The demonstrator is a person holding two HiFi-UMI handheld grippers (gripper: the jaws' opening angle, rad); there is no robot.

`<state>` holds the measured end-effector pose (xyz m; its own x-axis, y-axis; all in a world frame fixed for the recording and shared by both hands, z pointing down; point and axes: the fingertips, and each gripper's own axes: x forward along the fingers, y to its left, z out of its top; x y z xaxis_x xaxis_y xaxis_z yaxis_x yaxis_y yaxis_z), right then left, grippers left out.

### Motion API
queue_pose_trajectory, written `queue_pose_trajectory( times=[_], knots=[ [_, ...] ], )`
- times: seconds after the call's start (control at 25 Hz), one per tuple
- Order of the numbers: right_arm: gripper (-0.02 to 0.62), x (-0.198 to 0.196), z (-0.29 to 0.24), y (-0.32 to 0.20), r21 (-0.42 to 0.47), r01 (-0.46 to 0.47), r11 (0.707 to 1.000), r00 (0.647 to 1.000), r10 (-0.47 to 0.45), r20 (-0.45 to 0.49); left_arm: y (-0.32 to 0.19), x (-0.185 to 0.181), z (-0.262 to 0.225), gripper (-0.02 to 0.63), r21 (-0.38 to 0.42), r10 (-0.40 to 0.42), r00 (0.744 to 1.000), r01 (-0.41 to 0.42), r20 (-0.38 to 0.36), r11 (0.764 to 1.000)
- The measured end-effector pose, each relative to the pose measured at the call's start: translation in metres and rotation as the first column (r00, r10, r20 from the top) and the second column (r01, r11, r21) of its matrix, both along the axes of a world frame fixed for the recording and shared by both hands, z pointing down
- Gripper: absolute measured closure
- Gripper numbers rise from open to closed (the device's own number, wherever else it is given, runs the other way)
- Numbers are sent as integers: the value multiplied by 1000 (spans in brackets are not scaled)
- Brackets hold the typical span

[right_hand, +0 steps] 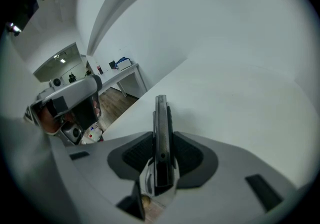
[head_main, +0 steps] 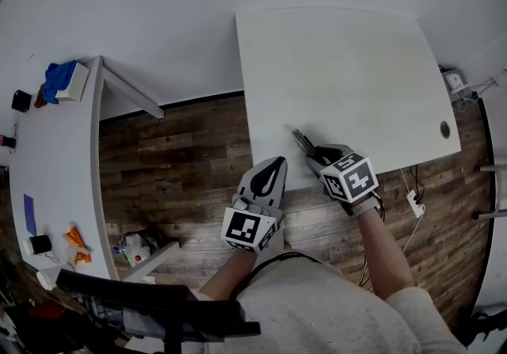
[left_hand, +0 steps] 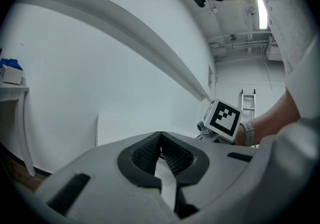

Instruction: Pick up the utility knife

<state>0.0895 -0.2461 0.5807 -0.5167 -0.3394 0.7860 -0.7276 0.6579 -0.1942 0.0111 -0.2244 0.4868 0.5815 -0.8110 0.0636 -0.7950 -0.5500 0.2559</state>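
My right tool (head_main: pixel 315 157) is clamped on the slim dark-grey metal utility knife (head_main: pixel 301 140), whose end pokes ahead past the tips, just inside the near left edge of the white rectangular surface (head_main: pixel 356 67). Open surface lies ahead and to its right. My left tool (head_main: pixel 272 170), tips together, hangs beside it off that edge, over the brown wood-plank floor (head_main: pixel 182 154).
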Motion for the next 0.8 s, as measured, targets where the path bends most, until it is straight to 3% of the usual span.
queue_pose_trajectory(
  times=[0.8],
  knots=[
    [465, -1, -44, -7, 71, -38, 997, 997, 33, 71, -7, 2, -7, 598, 4, 1, 1000, -1, -5, 1000]
  ],
)
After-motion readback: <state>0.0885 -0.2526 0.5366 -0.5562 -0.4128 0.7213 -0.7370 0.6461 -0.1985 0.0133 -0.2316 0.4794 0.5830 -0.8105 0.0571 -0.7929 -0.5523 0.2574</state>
